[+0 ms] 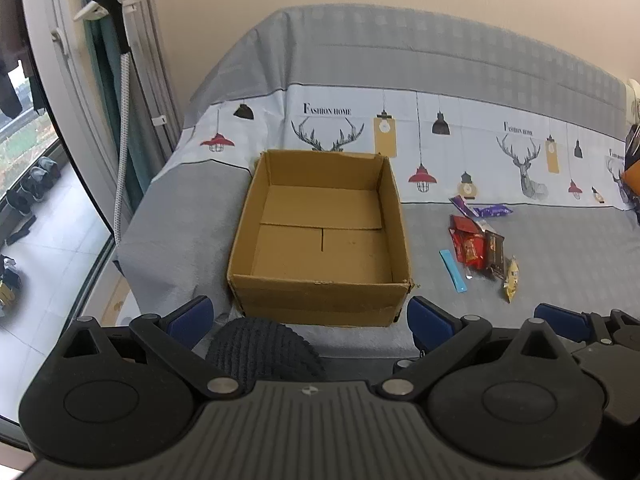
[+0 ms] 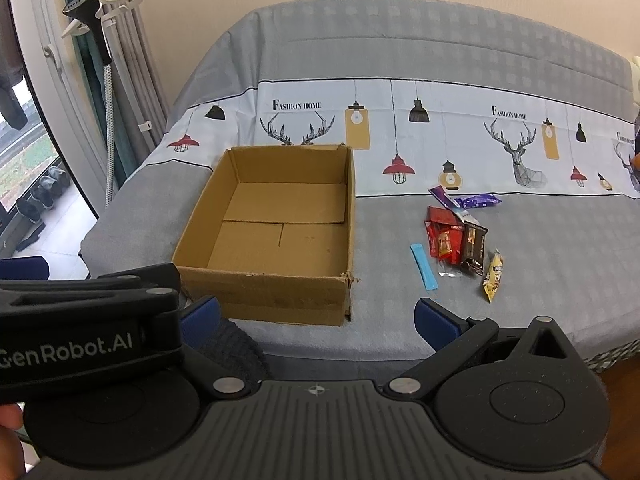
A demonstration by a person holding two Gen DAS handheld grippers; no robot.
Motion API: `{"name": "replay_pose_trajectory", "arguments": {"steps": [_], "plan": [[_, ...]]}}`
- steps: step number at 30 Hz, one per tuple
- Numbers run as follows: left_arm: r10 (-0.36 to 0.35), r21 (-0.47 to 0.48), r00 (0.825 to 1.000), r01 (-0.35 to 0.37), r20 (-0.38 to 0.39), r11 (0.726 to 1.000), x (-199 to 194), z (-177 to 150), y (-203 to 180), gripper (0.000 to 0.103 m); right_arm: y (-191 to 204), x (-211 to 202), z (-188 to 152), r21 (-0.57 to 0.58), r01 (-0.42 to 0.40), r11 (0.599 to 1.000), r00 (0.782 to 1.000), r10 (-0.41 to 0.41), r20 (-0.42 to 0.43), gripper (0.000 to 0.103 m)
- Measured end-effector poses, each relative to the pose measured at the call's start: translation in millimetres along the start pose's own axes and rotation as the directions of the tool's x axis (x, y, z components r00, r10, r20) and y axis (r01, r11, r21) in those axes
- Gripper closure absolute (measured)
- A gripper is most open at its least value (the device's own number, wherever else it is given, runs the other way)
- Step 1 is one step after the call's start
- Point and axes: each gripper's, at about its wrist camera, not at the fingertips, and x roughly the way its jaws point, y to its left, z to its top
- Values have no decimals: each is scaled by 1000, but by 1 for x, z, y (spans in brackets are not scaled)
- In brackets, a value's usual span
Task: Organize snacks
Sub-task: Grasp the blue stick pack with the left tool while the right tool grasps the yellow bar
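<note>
- The cardboard box (image 2: 276, 228) sits open and empty on the bed (image 2: 520, 280).
- The snacks (image 2: 456, 240) lie in a loose cluster on the bed, just right of the box.
- From the right hand-held gripper (image 2: 316, 320), the cluster lies at about 1 o'clock; from the left hand-held gripper (image 1: 308, 318), at about 2 o'clock, with the box at 12 o'clock.
- The blue stick packet (image 2: 423, 266) has its long axis along 11 to 5 o'clock.
- Both hand-held grippers have their jaws spread apart, holding nothing.
- Judgement: the right hand-held gripper is nearer the snacks.
</note>
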Motion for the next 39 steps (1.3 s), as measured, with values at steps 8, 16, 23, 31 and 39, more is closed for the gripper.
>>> {"name": "replay_pose_trajectory", "arguments": {"steps": [8, 16, 23, 31, 39], "plan": [[-25, 88, 997, 31, -79, 996, 53, 9, -57, 0, -57, 41, -5, 90, -11, 996, 999, 16, -52, 1], [-153, 173, 983, 169, -99, 970, 156, 4, -153, 0, -172, 117, -33, 229, 3, 973, 999, 8, -47, 1], [-170, 270, 982, 186, -83, 945, 278, 2, -231, 0, -279, 204, -57, 320, 121, 940, 992, -101, -78, 1], [-276, 238, 948, 309, -161, 921, 405, -2, -269, 8, -349, 291, -38, 410, 59, 910, 998, -41, -51, 7], [-333, 270, 931, 363, -153, 892, 432, -21, -259, 75, -349, 331, -41, 340, 53, 939, 986, 4, -165, 58]]}}
